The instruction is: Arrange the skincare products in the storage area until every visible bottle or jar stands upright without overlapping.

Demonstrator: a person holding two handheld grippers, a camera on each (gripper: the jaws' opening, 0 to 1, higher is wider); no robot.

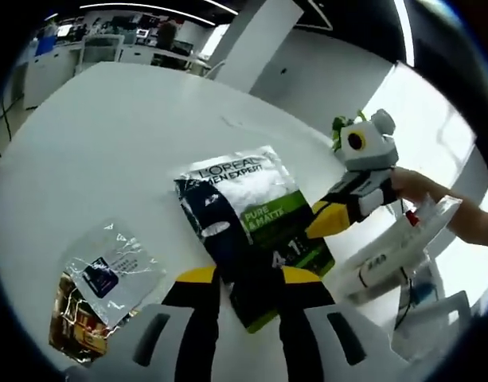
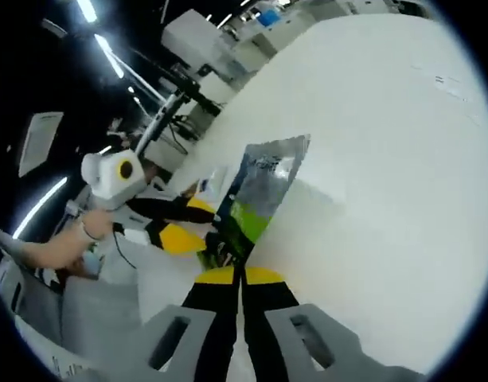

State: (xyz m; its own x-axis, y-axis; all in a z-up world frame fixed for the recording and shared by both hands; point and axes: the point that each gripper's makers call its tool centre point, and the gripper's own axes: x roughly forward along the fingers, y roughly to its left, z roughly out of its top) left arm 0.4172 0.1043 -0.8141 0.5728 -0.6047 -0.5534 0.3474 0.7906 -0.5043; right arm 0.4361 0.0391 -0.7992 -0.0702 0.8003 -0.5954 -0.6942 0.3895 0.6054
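Two grippers are seen working on one flat sachet [image 1: 247,231], a dark and green pouch with L'OREAL MEN EXPERT, PURE & MATTE printed on it. In the left gripper view the left gripper [image 1: 247,277] comes up from the bottom, and the near edge of the sachet is tucked right between its yellow-tipped jaws, so it looks pinched on that edge, though actual contact is hard to confirm since the pack covers the gap. The rest of the pouch is spread away from the jaws over the white table [image 1: 108,143]. The right gripper [image 1: 327,219] is seen coming in from the right side of that view, its yellow tip just beside the pouch's right edge, with a hand [image 1: 423,187] behind it. Off to the near left a smaller clear-and-gold packet [image 1: 100,290] is lying flat on the table, well apart from the pouch. Some white and clear packaging [image 1: 395,247] is visible at the right. In the right gripper view the right gripper [image 2: 242,276] has its jaws pressed together on the sachet's [image 2: 255,199] near edge, the pouch sticking up and away from them, edge-on and shiny. The left gripper [image 2: 180,237] is seen at the left, close to the same end of the pouch.
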